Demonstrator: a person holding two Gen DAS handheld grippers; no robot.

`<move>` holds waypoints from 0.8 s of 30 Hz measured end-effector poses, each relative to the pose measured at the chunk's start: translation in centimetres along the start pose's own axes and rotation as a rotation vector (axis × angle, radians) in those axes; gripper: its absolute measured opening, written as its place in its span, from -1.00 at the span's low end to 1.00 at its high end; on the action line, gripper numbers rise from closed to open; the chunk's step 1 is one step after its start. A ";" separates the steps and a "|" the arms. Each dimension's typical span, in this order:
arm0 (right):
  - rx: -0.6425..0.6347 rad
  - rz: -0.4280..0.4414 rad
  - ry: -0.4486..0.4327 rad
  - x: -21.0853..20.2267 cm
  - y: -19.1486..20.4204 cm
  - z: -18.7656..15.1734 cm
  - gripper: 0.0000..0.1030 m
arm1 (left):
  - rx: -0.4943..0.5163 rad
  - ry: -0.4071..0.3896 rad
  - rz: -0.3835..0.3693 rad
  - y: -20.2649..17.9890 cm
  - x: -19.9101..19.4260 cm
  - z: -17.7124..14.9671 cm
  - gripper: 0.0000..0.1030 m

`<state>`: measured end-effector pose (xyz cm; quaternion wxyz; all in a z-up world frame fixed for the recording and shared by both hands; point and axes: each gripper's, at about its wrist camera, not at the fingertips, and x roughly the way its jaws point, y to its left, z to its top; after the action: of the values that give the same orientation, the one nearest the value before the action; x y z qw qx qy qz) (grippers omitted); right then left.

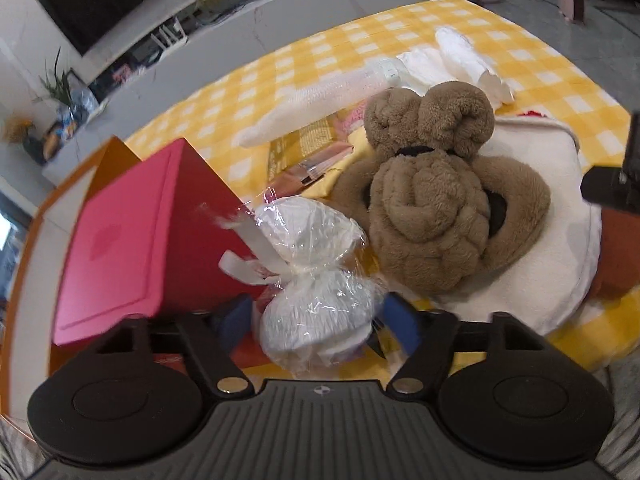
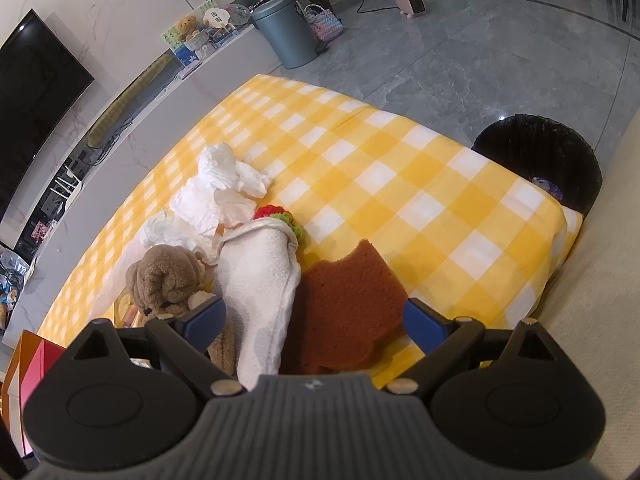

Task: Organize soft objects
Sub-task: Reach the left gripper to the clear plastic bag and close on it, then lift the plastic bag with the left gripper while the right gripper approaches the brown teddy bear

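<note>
My left gripper (image 1: pixel 318 322) is shut on a white soft bundle wrapped in clear plastic (image 1: pixel 316 280), held above the table next to a red box (image 1: pixel 132 240). A brown plush slipper (image 1: pixel 432 200) lies on a white towel (image 1: pixel 552 216) just right of the bundle. My right gripper (image 2: pixel 316 320) is open and empty above the white towel (image 2: pixel 260 280) and a brown bitten-toast sponge (image 2: pixel 344 312). The brown plush (image 2: pixel 164 280) shows at its left finger. Crumpled white tissues (image 2: pixel 216 196) and a red and green crochet piece (image 2: pixel 280 216) lie farther back.
The table has a yellow and white checked cloth (image 2: pixel 400 184). A yellow printed packet (image 1: pixel 304 148) and a white mesh sleeve (image 1: pixel 320 96) lie behind the bundle. A black waste bin (image 2: pixel 540 160) stands off the table's right side. An orange box edge (image 1: pixel 112 152) is behind the red box.
</note>
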<state>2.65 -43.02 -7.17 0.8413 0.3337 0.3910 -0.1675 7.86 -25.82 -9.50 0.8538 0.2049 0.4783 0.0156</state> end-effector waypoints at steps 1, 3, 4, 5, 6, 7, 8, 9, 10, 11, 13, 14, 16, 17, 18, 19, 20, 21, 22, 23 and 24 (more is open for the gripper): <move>0.001 0.001 0.000 0.0 0.0 0.0 0.82 | 0.021 0.001 -0.005 0.1 -0.1 -0.1 0.41; -0.001 0.004 0.000 0.0 0.0 0.0 0.82 | 0.049 0.001 -0.030 0.5 -0.4 -0.2 0.26; -0.001 0.006 0.001 -0.1 -0.1 0.0 0.82 | 0.063 0.000 -0.046 0.7 -0.6 -0.3 0.22; 0.002 0.007 0.001 -0.1 -0.1 0.0 0.82 | 0.068 -0.002 -0.063 1.0 -0.7 -0.4 0.13; 0.004 0.007 0.001 0.0 -0.1 0.0 0.82 | 0.069 0.004 -0.086 1.4 -0.8 -0.6 0.07; 0.005 0.008 0.002 0.0 -0.2 0.0 0.82 | 0.062 0.023 -0.118 1.9 -0.8 -0.9 0.06; 0.006 0.009 0.003 0.0 -0.2 0.0 0.82 | 0.054 0.041 -0.144 2.4 -0.8 -1.2 0.04; 0.006 0.010 0.003 0.0 -0.2 0.0 0.82 | 0.045 0.050 -0.166 2.9 -0.9 -1.5 0.02; 0.005 0.011 0.002 0.0 -0.2 0.0 0.82 | 0.039 0.047 -0.185 3.3 -1.2 -1.9 0.01; 0.006 0.011 0.002 0.0 -0.2 0.0 0.82 | 0.041 0.036 -0.203 3.7 -1.6 -2.3 0.01; 0.005 0.011 0.002 0.0 -0.2 0.0 0.82 | 0.065 0.018 -0.243 4.1 -2.1 -2.8 0.02; 0.004 0.010 0.003 0.0 -0.2 0.0 0.82 | 0.078 0.022 -0.260 4.3 -2.2 -2.9 0.10; 0.000 0.007 0.003 0.0 -0.1 0.0 0.82 | 0.068 0.040 -0.275 4.6 -1.8 -2.9 0.41; -0.001 0.005 0.003 0.0 0.0 0.0 0.82 | 0.050 0.047 -0.286 4.9 -1.4 -2.8 0.46; -0.003 0.004 0.003 0.0 0.0 -0.1 0.82 | 0.030 0.058 -0.292 5.0 -1.1 -2.6 0.50; -0.005 0.004 0.004 0.0 0.0 -0.1 0.82 | 0.012 0.071 -0.296 4.9 -0.7 -2.4 0.54; -0.006 0.004 0.005 0.0 0.0 -0.1 0.82 | -0.003 0.083 -0.299 4.9 -0.4 -2.1 0.60; -0.006 0.003 0.005 0.0 0.0 -0.1 0.82 | -0.014 0.091 -0.298 4.8 0.0 -1.9 0.61; -0.005 0.003 0.005 0.0 0.0 -0.1 0.82 | -0.023 0.097 -0.290 4.7 0.3 -1.8 0.61; -0.003 0.003 0.006 0.0 0.0 -0.1 0.82 | -0.026 0.102 -0.276 4.6 0.6 -1.8 0.61; -0.003 0.003 0.007 0.1 0.0 -0.1 0.82 | -0.031 0.112 -0.267 4.5 1.0 -1.7 0.62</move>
<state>2.66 -42.96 -7.25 0.8406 0.3337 0.3937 -0.1644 7.78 -20.88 -9.40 0.8235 0.1250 0.5477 -0.0792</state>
